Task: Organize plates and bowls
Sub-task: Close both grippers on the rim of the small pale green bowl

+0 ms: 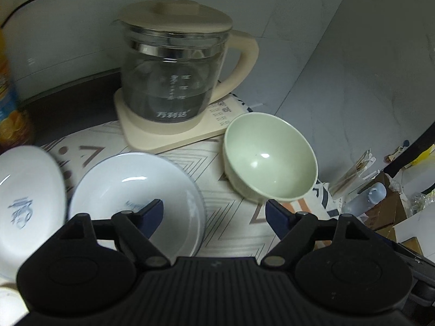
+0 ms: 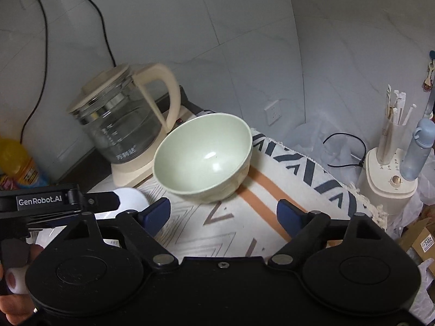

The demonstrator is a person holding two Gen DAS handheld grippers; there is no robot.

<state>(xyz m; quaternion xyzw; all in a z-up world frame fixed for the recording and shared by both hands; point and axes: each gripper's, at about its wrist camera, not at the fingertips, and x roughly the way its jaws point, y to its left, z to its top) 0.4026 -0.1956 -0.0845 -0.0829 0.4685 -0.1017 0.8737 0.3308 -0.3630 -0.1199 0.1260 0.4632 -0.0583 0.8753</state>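
A pale green bowl (image 1: 269,160) (image 2: 206,157) stands upright on the patterned cloth, just right of the kettle base. Left of it lies a white deep plate (image 1: 130,187), and a second white plate with blue lettering (image 1: 24,198) sits at the far left. My left gripper (image 1: 214,214) is open above the cloth, its left fingertip over the deep plate's rim and its right fingertip just below the green bowl. My right gripper (image 2: 224,213) is open too, a little short of the green bowl, nothing between its fingers. A white plate edge (image 2: 130,195) shows behind the left gripper's body.
A glass kettle (image 1: 174,68) (image 2: 122,119) with a cream lid sits on its cream base against the tiled wall. An orange bottle (image 1: 11,103) stands at the left. At the right, beyond the cloth's edge, are a cream appliance (image 2: 386,174), a blue bottle (image 2: 418,149) and cardboard boxes (image 2: 421,239).
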